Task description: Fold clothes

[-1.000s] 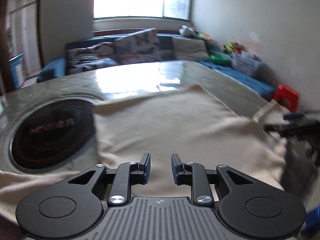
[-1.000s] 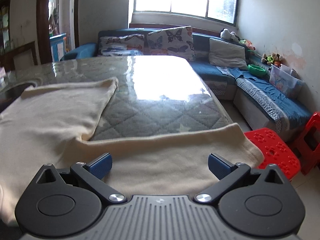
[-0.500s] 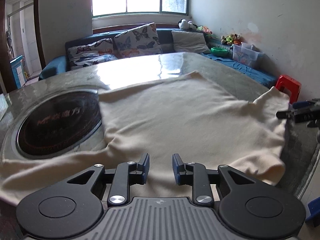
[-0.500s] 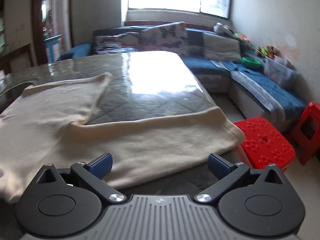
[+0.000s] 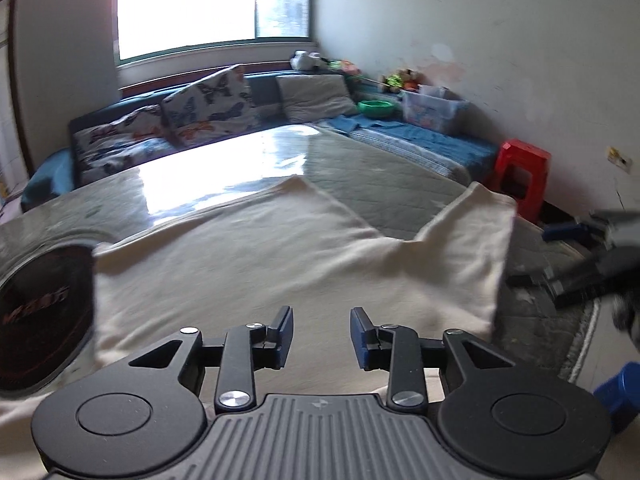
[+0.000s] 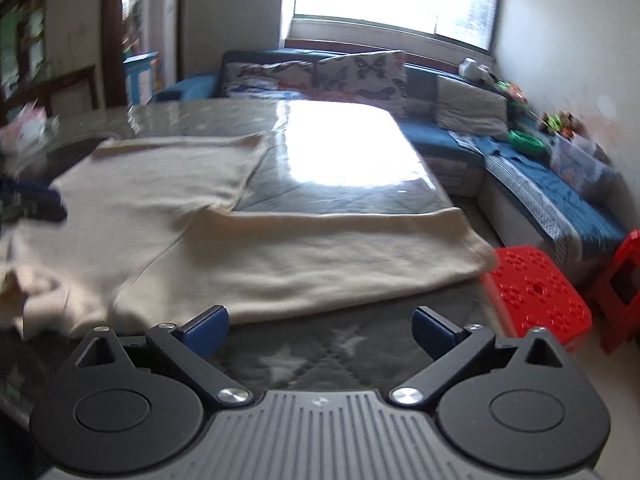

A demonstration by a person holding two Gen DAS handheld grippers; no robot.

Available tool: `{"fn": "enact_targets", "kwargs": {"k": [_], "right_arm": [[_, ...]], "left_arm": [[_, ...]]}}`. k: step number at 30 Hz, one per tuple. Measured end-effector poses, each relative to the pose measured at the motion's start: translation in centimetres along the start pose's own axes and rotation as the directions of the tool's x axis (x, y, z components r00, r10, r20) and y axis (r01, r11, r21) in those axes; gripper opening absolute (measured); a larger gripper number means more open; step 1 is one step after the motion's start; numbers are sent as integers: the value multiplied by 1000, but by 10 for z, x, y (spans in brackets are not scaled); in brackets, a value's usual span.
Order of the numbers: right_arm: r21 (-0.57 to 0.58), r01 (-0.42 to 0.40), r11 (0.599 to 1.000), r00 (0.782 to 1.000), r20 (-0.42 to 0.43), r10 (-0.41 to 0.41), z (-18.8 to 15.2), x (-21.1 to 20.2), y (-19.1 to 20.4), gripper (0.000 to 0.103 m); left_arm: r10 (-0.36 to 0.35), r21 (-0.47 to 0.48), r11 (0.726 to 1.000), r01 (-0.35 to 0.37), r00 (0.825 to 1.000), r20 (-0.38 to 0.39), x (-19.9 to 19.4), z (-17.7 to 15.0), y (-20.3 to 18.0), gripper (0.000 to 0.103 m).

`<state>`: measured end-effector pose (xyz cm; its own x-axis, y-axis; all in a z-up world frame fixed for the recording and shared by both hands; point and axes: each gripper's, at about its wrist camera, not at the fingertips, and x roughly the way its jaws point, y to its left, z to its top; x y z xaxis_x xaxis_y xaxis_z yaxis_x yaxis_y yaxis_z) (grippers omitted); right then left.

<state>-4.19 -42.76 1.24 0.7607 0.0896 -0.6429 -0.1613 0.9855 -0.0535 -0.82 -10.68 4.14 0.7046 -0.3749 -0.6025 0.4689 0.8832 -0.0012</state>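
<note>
a: how far along is the folding?

b: barely begun, i'd judge. the cream garment [image 5: 288, 264] lies spread across the near part of the desk [image 5: 384, 184], mostly flat. one sleeve or flap [image 6: 360, 264] runs out to the desk's right edge, and another part [image 6: 168, 168] reaches toward the far left. no clean fold shows yet, so all the folds look left to do.

a: and the claws?

b: the left claw [image 5: 321, 338] hovers over the garment's near edge, jaws a little apart and just opened further, nothing between them. the right claw [image 6: 320, 330] is spread wide over bare desk just beside the sleeve's near hem, holding nothing.

a: the surface?

b: a quilted grey mat under glossy glass, glare from the window [image 5: 212, 4]. a dark round inset [image 5: 44, 312] sits at the desk's left side, the garment's edge touching it. it looks like a cooktop, though blur makes that unsure.

a: the room?

b: a blue sofa [image 6: 540, 184] wraps the far and right walls, with butterfly cushions [image 5: 208, 108]. then a red stool [image 6: 536, 300] off the desk's right corner, a clear bin [image 5: 432, 112] and a green bowl [image 5: 376, 108].
</note>
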Motion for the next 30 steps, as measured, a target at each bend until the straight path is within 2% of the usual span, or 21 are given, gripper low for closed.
{"fn": "enact_targets", "kwargs": {"k": [3, 5, 9, 14, 20, 22, 24, 30], "right_arm": [[77, 42, 996, 999, 15, -44, 9, 6, -26, 93], [132, 63, 989, 998, 18, -66, 14, 12, -42, 90], [260, 119, 958, 992, 5, -124, 25, 33, -80, 79], [342, 162, 926, 986, -25, -163, 26, 55, -111, 60], [381, 177, 907, 983, -26, -181, 22, 65, -117, 39], [388, 173, 905, 983, -15, -181, 22, 63, -119, 19], [384, 175, 907, 982, -3, -189, 23, 59, -121, 10], [374, 172, 911, 976, 62, -210, 31, 39, -126, 6]], "left_arm": [[-31, 24, 999, 31, 999, -12, 8, 0, -16, 34], [-44, 25, 999, 45, 999, -16, 9, -1, -24, 38], [-55, 36, 998, 55, 998, -14, 8, -4, -32, 42], [-42, 34, 999, 42, 999, -22, 6, -4, -30, 46], [-38, 35, 999, 39, 999, -29, 9, -2, -30, 47], [-38, 40, 998, 40, 999, -29, 11, -1, -31, 47], [-38, 42, 998, 40, 999, -28, 13, 0, -32, 48], [-50, 59, 997, 51, 998, -25, 19, 3, -39, 51]]}}
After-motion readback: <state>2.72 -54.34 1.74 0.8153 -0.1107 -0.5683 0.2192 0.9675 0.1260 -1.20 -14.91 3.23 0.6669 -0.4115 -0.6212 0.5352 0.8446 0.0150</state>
